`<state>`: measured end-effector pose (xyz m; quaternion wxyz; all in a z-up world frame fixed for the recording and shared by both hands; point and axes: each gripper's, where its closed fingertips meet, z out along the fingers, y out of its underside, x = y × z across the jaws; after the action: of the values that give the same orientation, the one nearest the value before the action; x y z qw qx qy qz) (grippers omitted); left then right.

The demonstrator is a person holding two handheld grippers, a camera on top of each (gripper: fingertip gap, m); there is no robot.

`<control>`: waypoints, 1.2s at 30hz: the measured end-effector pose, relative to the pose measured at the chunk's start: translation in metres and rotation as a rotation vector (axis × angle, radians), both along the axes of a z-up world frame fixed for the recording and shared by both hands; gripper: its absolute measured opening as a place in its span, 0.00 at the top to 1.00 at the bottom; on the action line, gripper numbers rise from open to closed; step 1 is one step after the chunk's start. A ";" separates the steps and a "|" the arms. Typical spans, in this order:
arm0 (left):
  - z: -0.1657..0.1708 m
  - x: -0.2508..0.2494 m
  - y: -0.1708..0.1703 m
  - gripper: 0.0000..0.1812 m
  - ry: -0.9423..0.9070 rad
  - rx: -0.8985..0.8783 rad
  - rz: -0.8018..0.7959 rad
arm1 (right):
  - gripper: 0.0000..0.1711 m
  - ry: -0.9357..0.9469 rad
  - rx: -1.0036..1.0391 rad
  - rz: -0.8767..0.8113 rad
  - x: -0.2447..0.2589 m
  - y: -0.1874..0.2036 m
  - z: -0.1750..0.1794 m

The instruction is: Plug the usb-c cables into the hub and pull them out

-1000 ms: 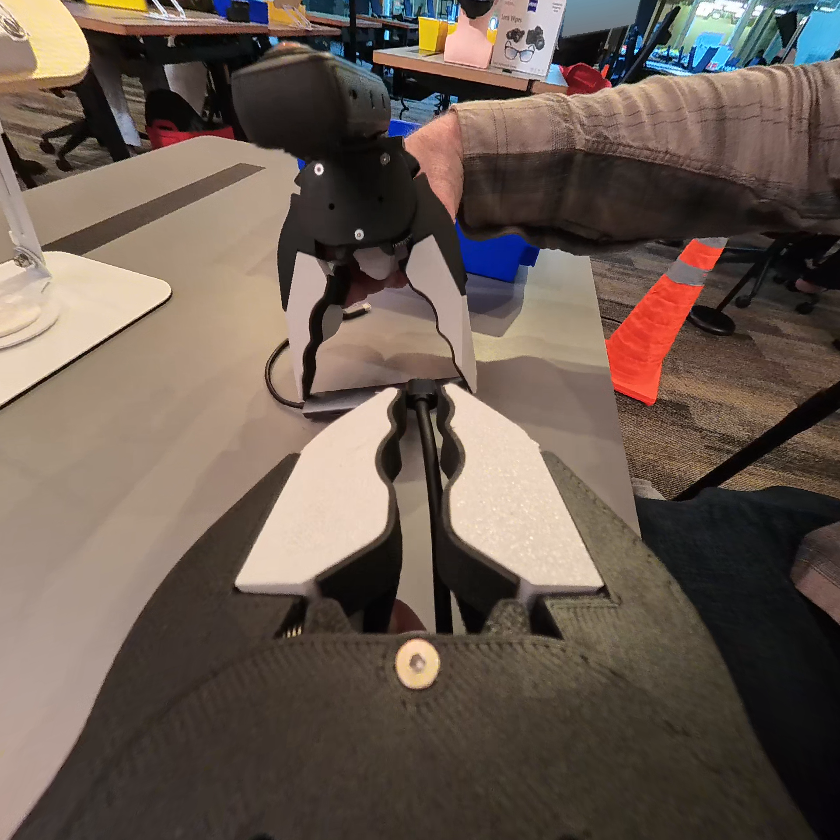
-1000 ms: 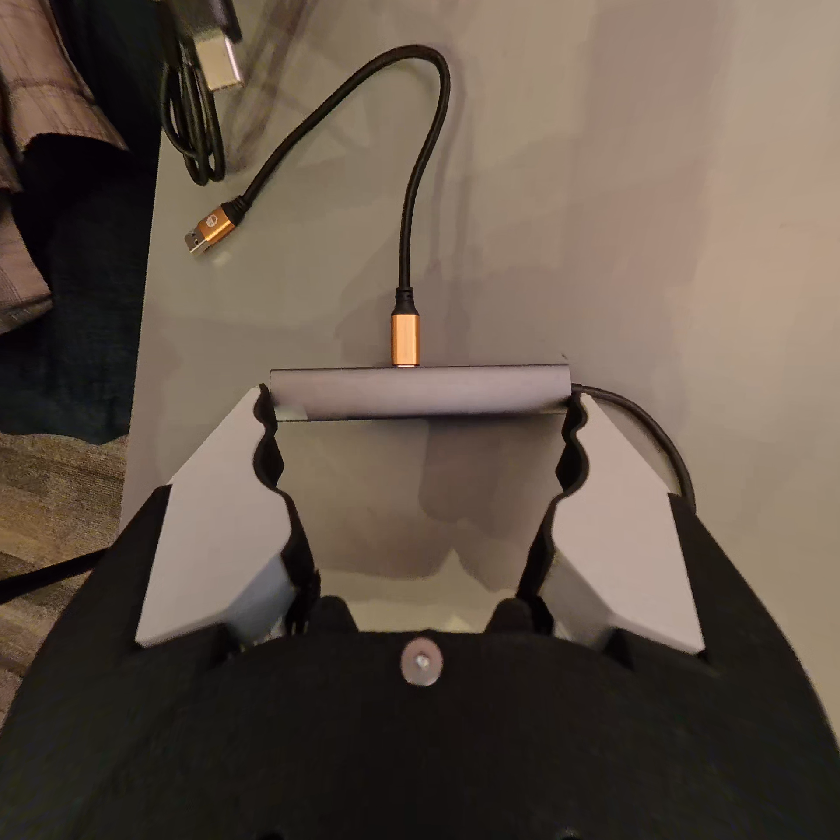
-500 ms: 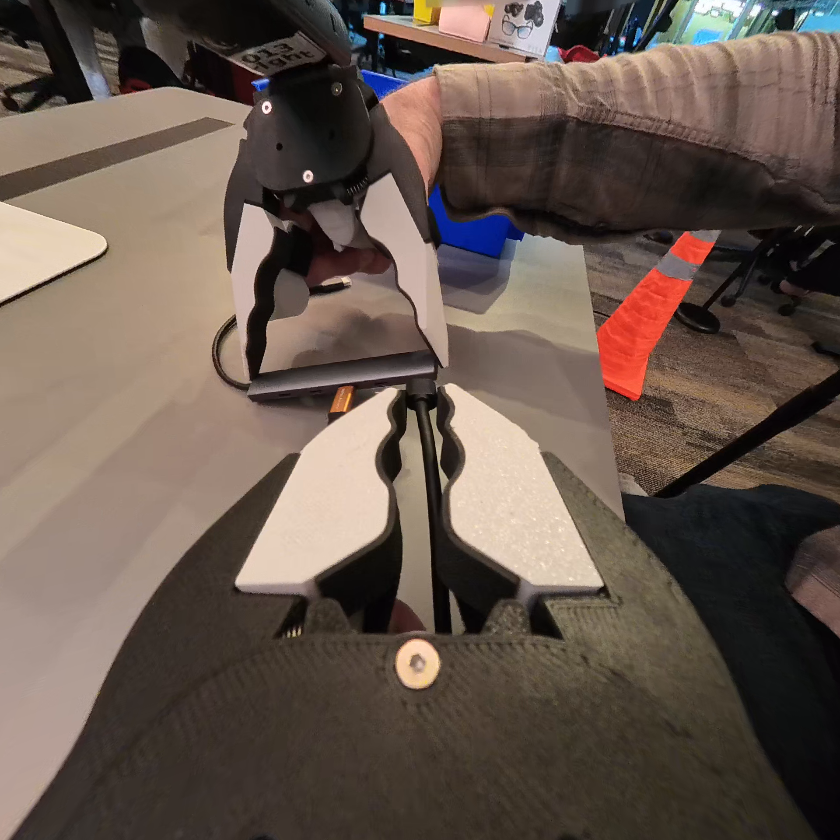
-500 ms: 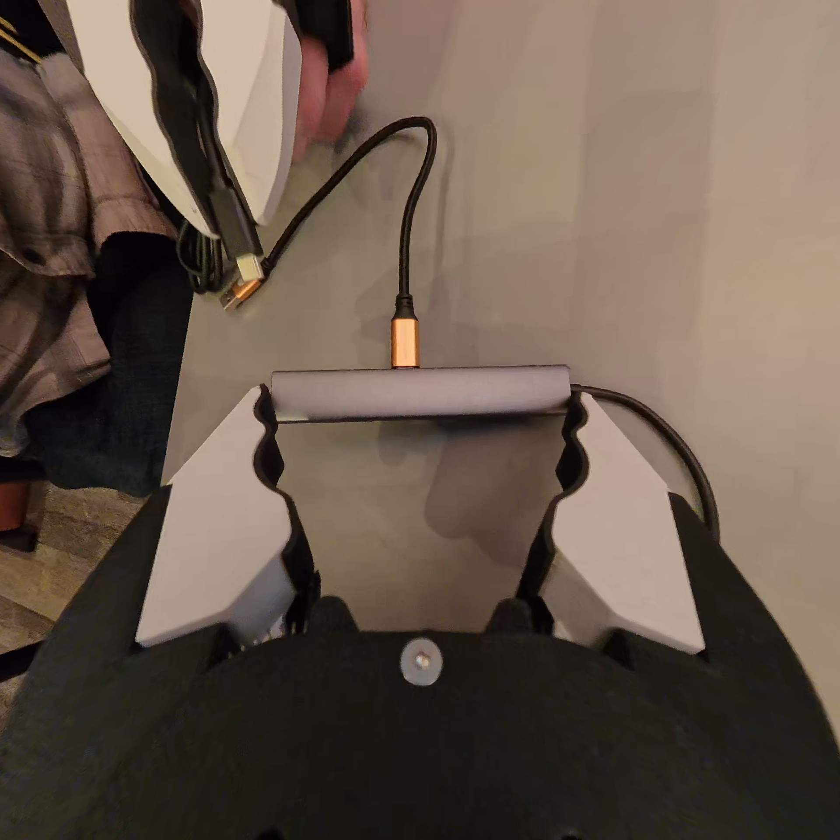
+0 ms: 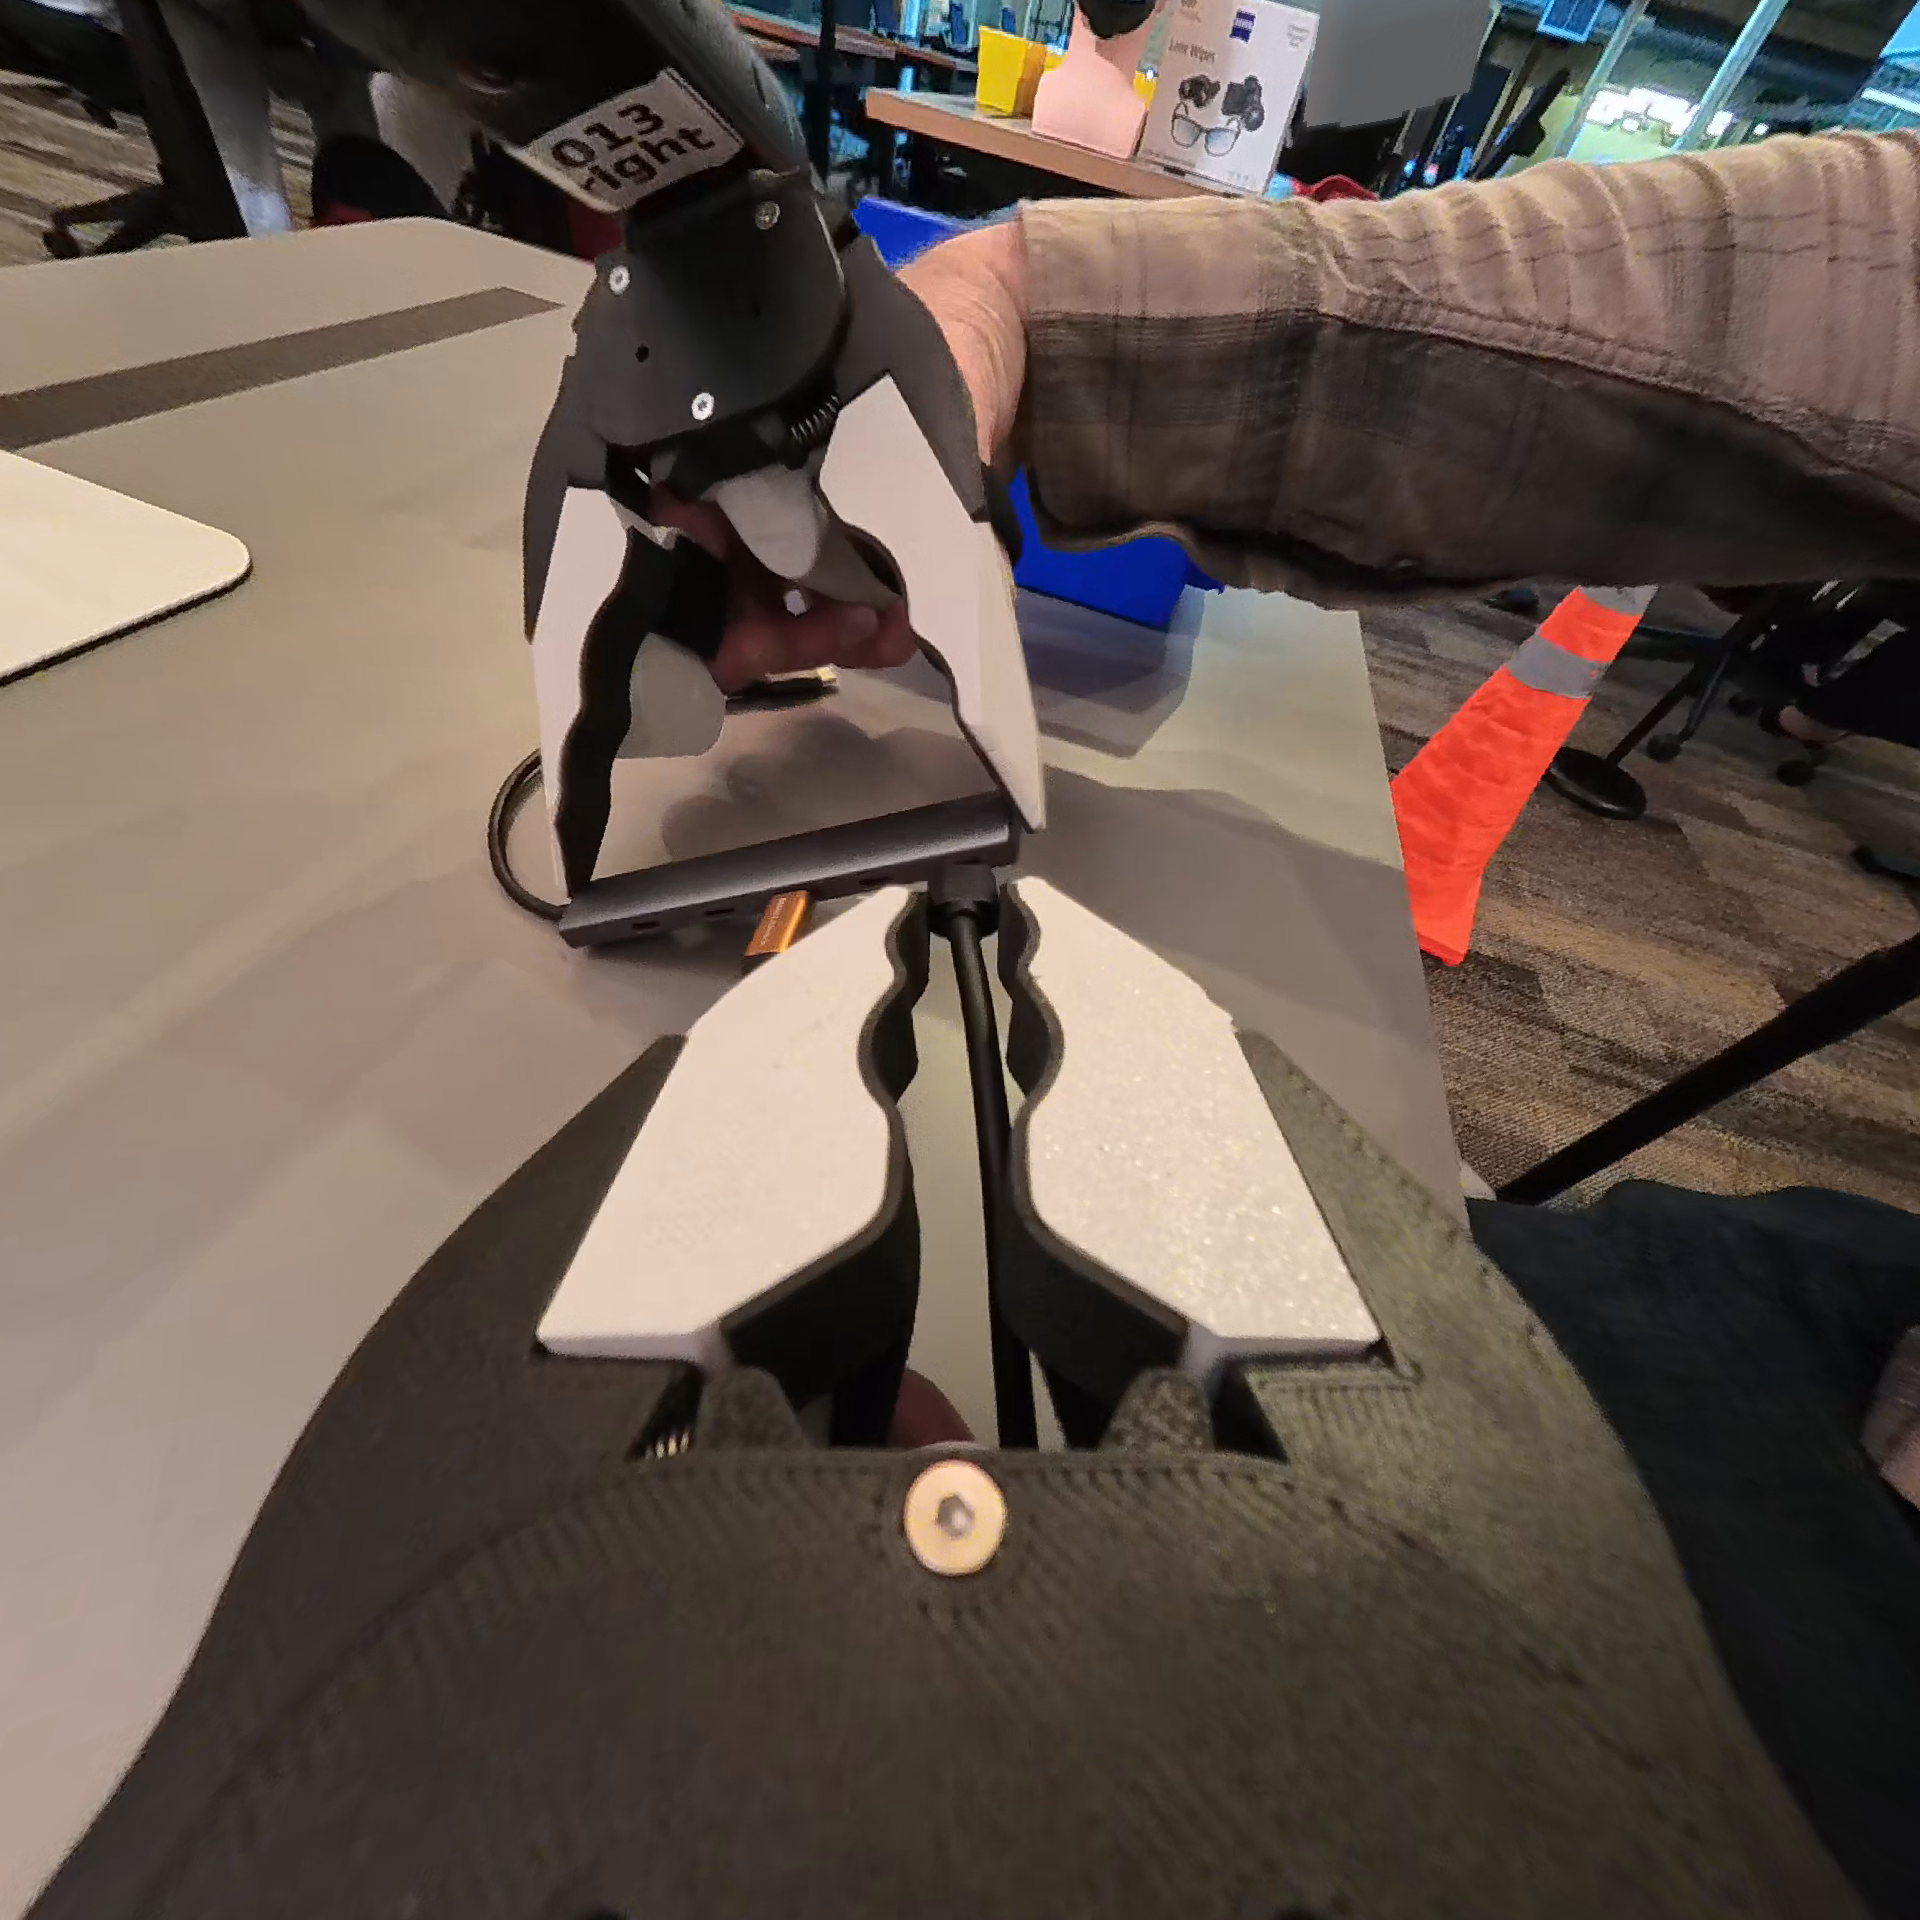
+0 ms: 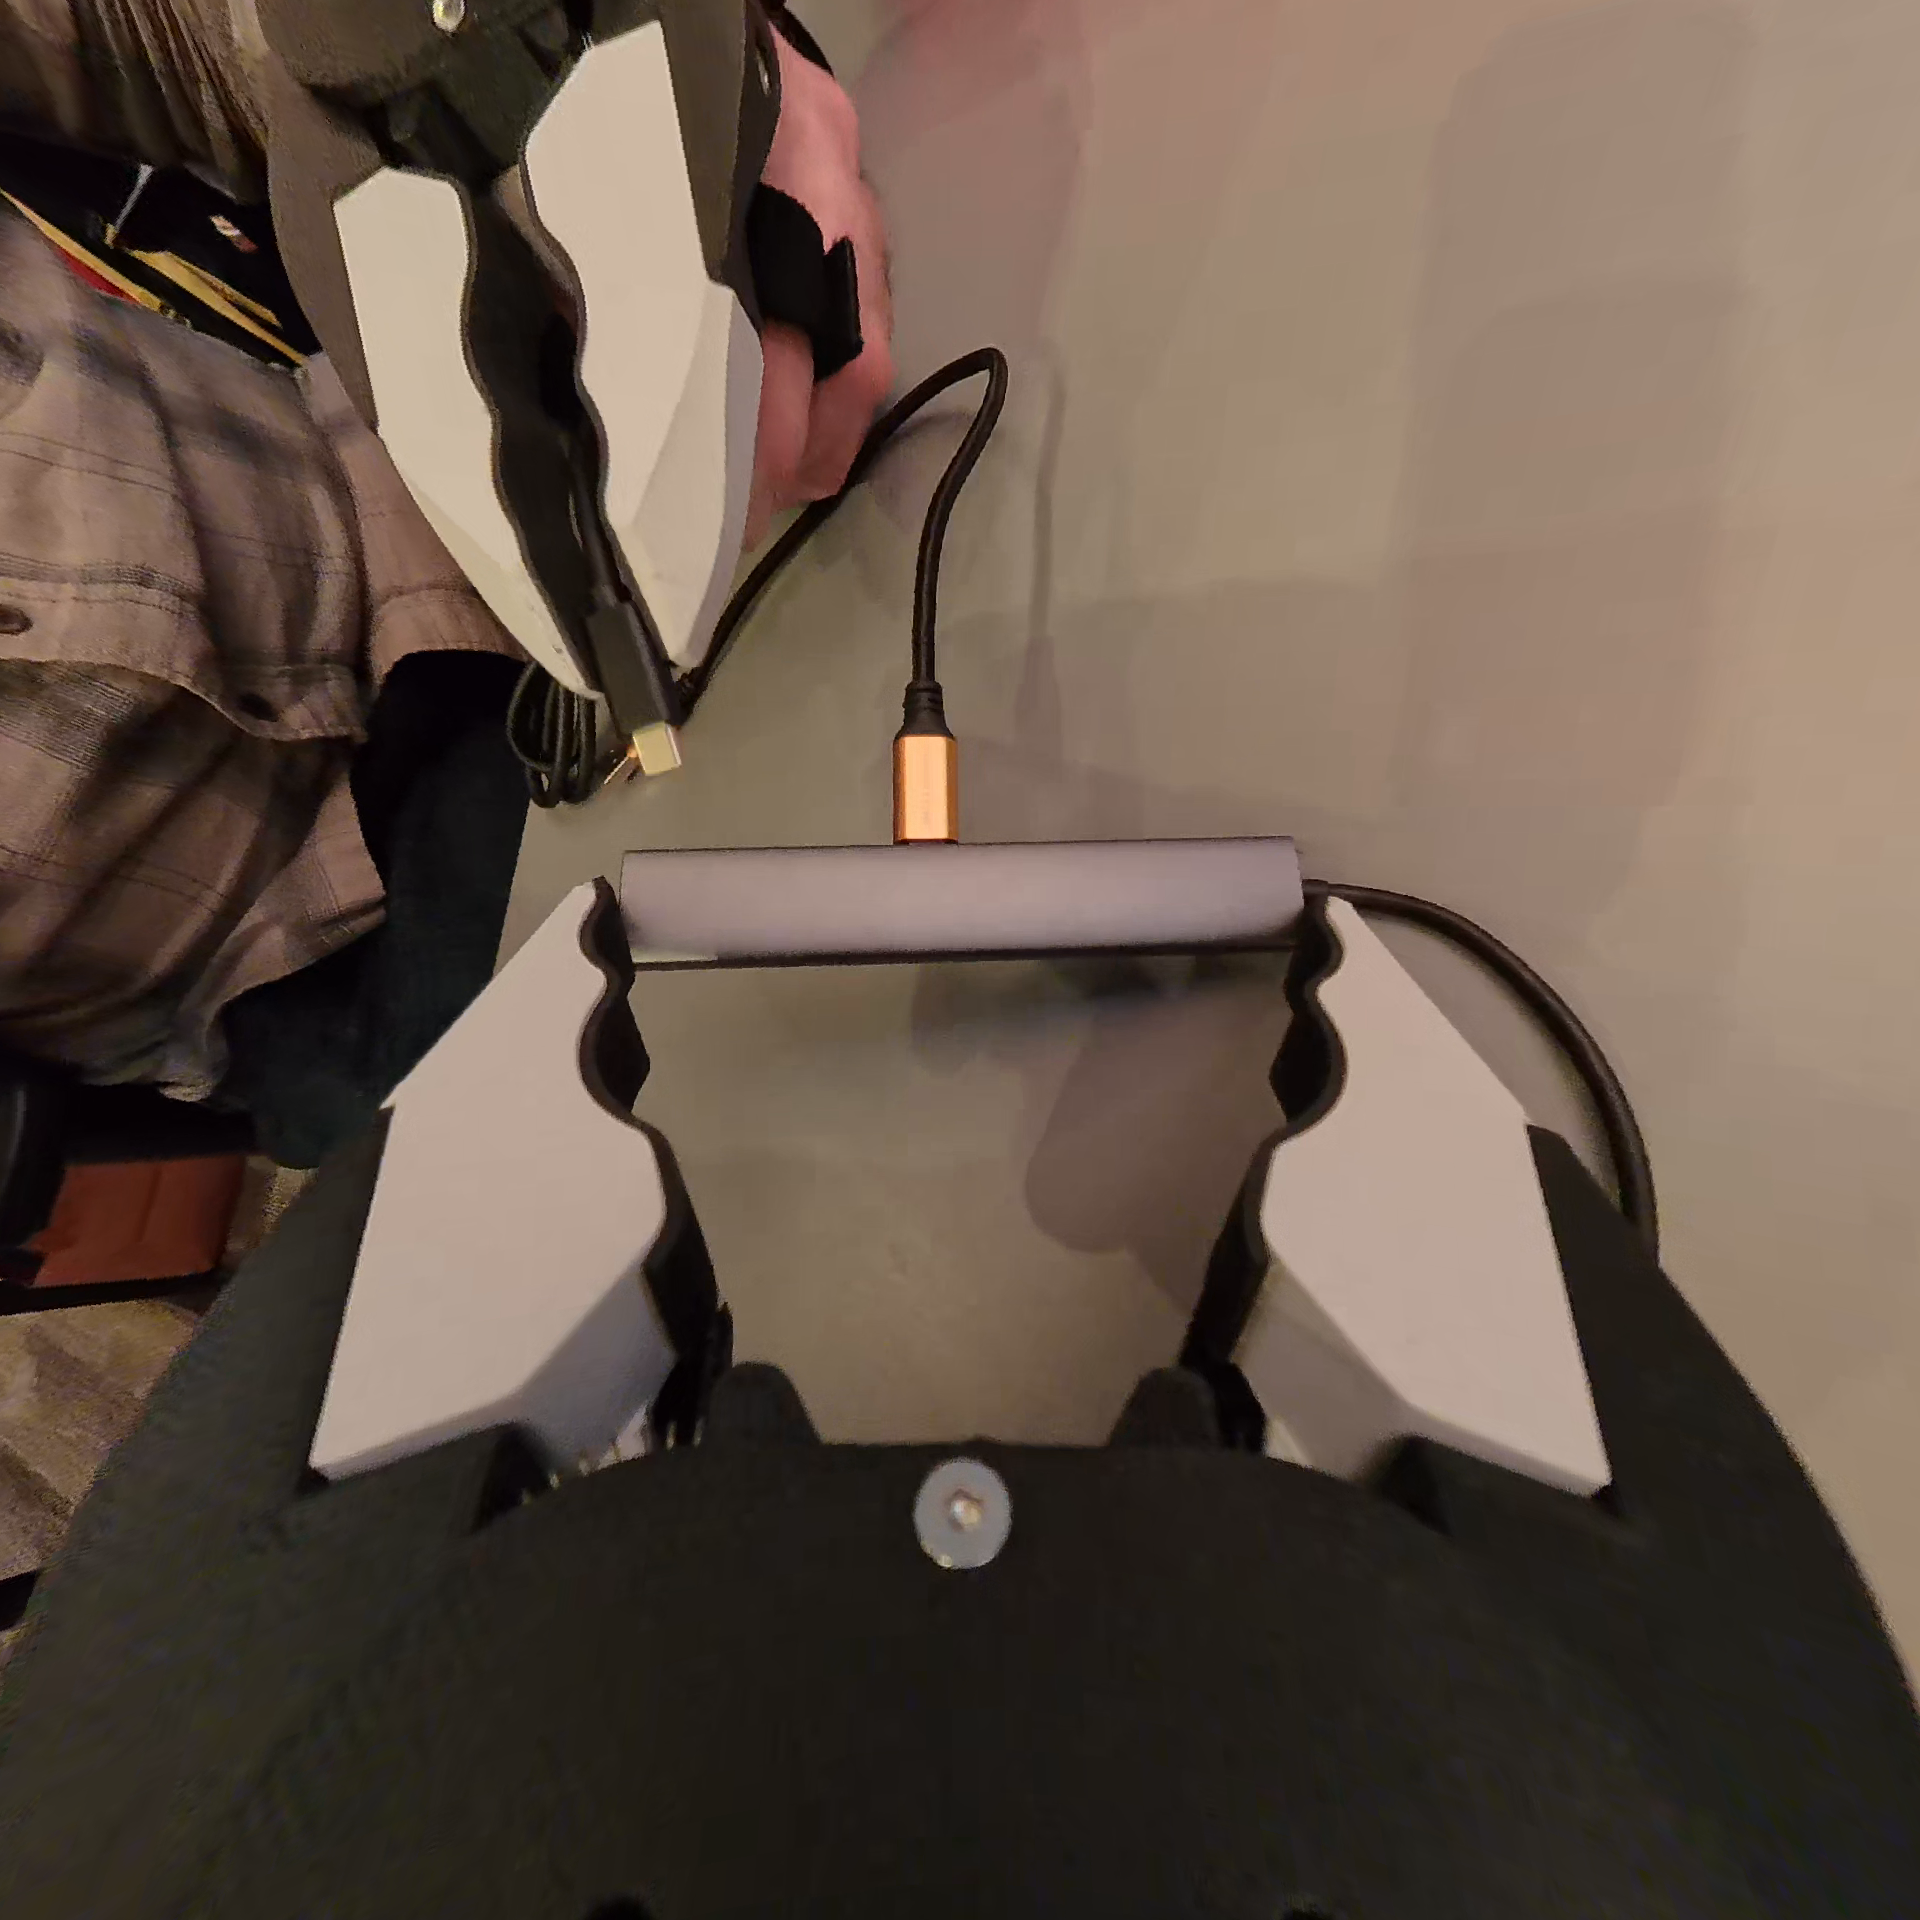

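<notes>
Left hand-held gripper (image 6: 623, 665) with black cable (image 5: 982, 1091) nearer hub (image 6: 956, 899), orange-plug cable (image 6: 925, 774) alongside

Your table (image 5: 260, 1039) is plain grey with a dark stripe (image 5: 260, 358) running across its far part. On it you have the grey hub (image 6: 956, 894) lying flat near the edge, its own black lead (image 5: 509, 831) curling behind it, a copper-tipped cable (image 6: 925, 774) plugged in and trailing over the top, and a white pad (image 5: 94, 561) at the far left.

Orange-plugged cable (image 6: 924, 787) blocks hub (image 6: 956, 891) front; left side free.
</notes>
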<state>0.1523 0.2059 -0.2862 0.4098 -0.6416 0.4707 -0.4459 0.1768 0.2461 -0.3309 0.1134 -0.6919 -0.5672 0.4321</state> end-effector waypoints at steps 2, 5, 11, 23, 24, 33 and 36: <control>-0.002 0.002 0.001 0.93 0.014 -0.006 0.006 | 0.28 0.010 -0.006 -0.007 -0.001 0.000 0.001; -0.003 0.004 0.002 0.93 0.018 -0.020 0.020 | 0.28 0.025 -0.011 -0.016 -0.001 0.001 0.001; -0.002 0.008 0.001 0.93 -0.001 -0.054 0.026 | 0.28 0.063 -0.027 -0.036 -0.002 0.002 0.003; -0.004 0.013 0.004 0.93 -0.005 -0.101 0.038 | 0.28 0.140 -0.049 -0.080 -0.004 0.004 0.007; -0.004 0.013 0.004 0.93 -0.010 -0.105 0.039 | 0.28 0.142 -0.049 -0.081 -0.004 0.004 0.007; 0.000 0.014 0.005 0.93 -0.045 -0.128 0.048 | 0.28 0.207 -0.077 -0.114 -0.004 0.006 0.013; 0.003 0.014 0.007 0.93 -0.068 -0.137 0.052 | 0.28 0.233 -0.078 -0.128 -0.005 0.008 0.016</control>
<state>0.1664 0.2124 -0.2836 0.3921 -0.6646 0.4081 -0.4880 0.1719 0.2538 -0.3145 0.1789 -0.6757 -0.4874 0.5233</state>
